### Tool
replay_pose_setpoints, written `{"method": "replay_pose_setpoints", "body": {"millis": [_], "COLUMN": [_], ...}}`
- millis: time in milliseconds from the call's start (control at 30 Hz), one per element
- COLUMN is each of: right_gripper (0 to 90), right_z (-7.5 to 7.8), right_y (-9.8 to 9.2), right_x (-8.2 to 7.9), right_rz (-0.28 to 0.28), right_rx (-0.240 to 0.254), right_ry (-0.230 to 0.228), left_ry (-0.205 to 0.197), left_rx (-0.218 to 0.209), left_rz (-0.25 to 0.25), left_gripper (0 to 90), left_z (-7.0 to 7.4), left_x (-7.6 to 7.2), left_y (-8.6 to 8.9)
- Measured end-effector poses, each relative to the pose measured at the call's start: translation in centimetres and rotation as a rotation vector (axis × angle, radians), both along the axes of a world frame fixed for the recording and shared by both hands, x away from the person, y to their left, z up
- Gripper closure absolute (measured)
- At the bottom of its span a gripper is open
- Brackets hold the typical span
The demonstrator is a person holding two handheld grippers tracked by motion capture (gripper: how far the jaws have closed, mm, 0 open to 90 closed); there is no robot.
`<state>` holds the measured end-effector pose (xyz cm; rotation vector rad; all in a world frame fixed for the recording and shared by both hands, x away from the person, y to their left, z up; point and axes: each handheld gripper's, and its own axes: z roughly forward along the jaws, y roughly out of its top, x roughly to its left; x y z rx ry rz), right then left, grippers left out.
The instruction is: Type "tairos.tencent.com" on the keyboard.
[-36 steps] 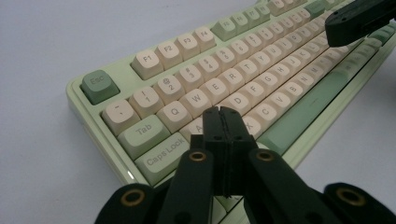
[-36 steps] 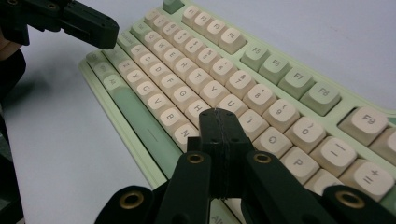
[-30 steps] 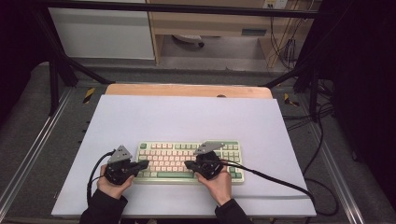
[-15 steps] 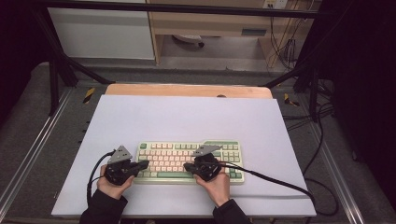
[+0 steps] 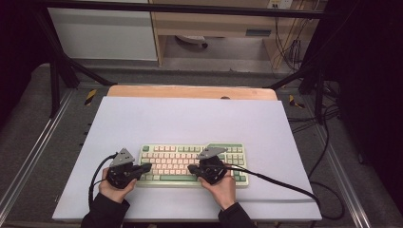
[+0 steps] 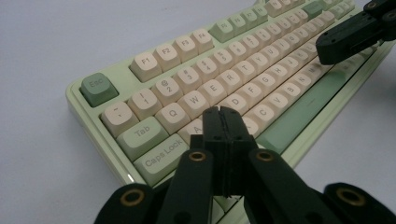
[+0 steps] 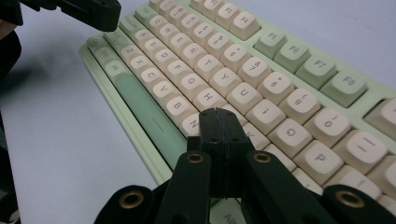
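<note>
Keyboard (image 5: 194, 165) sits square at the near edge of the mat (image 5: 190, 118), within easy reach. You keep both jaw pairs pressed together, so left gripper (image 6: 220, 112) over the A and right gripper (image 7: 216, 113) near J each work as one poking tip, probably for typing

The white rectangular bench (image 5: 190, 118) shows a wooden strip (image 5: 190, 91) along its far edge. Black cables (image 5: 290, 45) hang beside a pale wooden cabinet (image 5: 214, 23) beyond.
</note>
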<state>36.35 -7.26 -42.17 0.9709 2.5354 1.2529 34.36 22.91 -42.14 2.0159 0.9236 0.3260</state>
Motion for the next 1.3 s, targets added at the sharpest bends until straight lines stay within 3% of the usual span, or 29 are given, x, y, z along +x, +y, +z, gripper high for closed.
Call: {"method": "replay_pose_setpoints", "body": {"millis": [267,433,533,767,833,1100,1300], "right_gripper": [87.3,79.4,72.3,45.8,39.3,17.0,6.3], "right_z": [1.6,2.1,2.2,1.9,1.8,0.6,-0.6], "right_y": [-2.0,-4.1,-5.6,-9.2,-10.3,-14.7,-17.0], "right_x": [0.0,0.1,0.0,-0.2,-0.3,-0.9,-1.5], "right_rz": [-0.022,-0.045,-0.062,-0.107,-0.120,-0.194,-0.213], "right_rx": [0.010,0.031,0.035,0.039,0.046,0.099,0.087], "right_ry": [-0.027,-0.022,-0.024,-0.036,-0.031,-0.037,-0.050], "left_ry": [-0.010,-0.019,-0.021,-0.005,-0.009,-0.015,-0.006], "left_rx": [-0.004,-0.009,-0.009,0.029,0.023,0.040,0.063], "left_rz": [-0.008,-0.009,-0.008,-0.014,-0.016,-0.041,-0.031], "left_gripper": [88.9,83.5,76.2,48.0,41.8,23.0,11.7], "left_z": [0.3,0.4,0.5,0.3,0.2,-0.2,-0.8], "left_x": [-0.1,-0.1,-0.1,0.3,0.3,0.1,0.0], "left_y": [0.0,0.1,0.2,0.4,0.6,1.6,2.3]}}
